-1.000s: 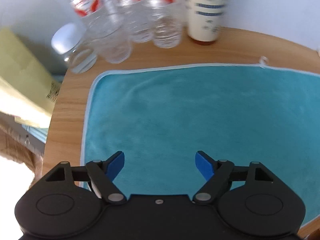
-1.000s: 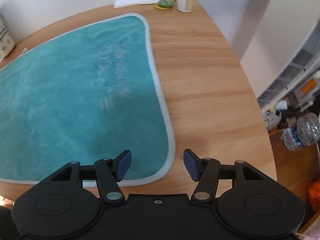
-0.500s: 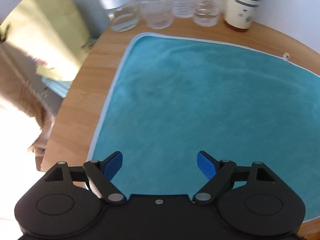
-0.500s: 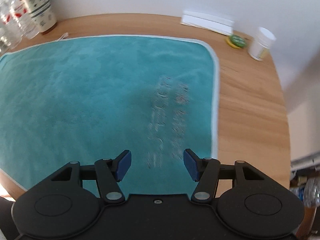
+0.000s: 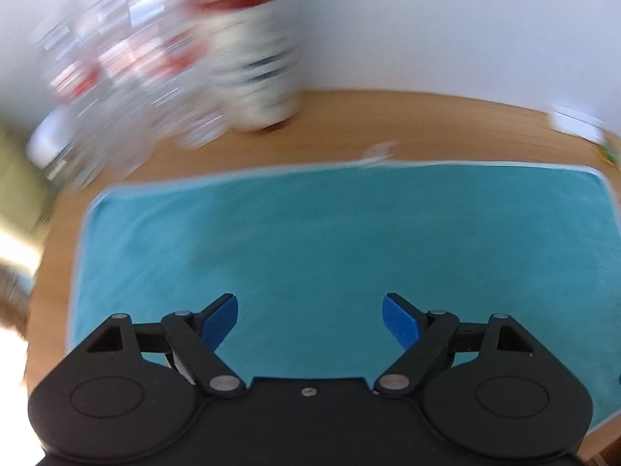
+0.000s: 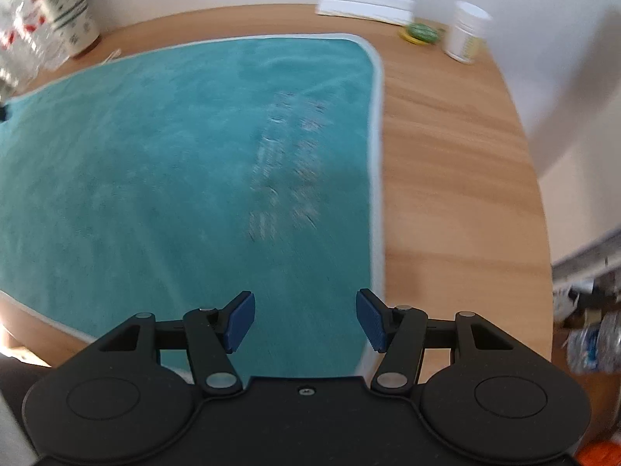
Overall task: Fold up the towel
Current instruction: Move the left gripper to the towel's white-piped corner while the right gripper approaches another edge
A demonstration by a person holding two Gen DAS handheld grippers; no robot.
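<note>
A teal towel [image 5: 318, 248] with a pale hem lies spread flat on the round wooden table [image 5: 349, 128]. In the left wrist view my left gripper [image 5: 309, 320] hovers open above the towel's near part, nothing between its blue pads. The right wrist view shows the same towel [image 6: 174, 163] from its right side. My right gripper [image 6: 306, 320] is open over the towel's near right area, close to the right hem [image 6: 377, 178], and holds nothing.
Blurred water bottles [image 5: 116, 77] and a white canister with a red lid [image 5: 252, 58] stand at the back left. A white jar [image 6: 467, 33], a green-yellow object [image 6: 421, 33] and a white flat stack [image 6: 365, 4] sit at the back right. Bare wood lies right of the towel.
Both views swung. The left gripper turned right, so the whole far hem shows. The right gripper shifted slightly right toward the towel's right hem. Both stayed open.
</note>
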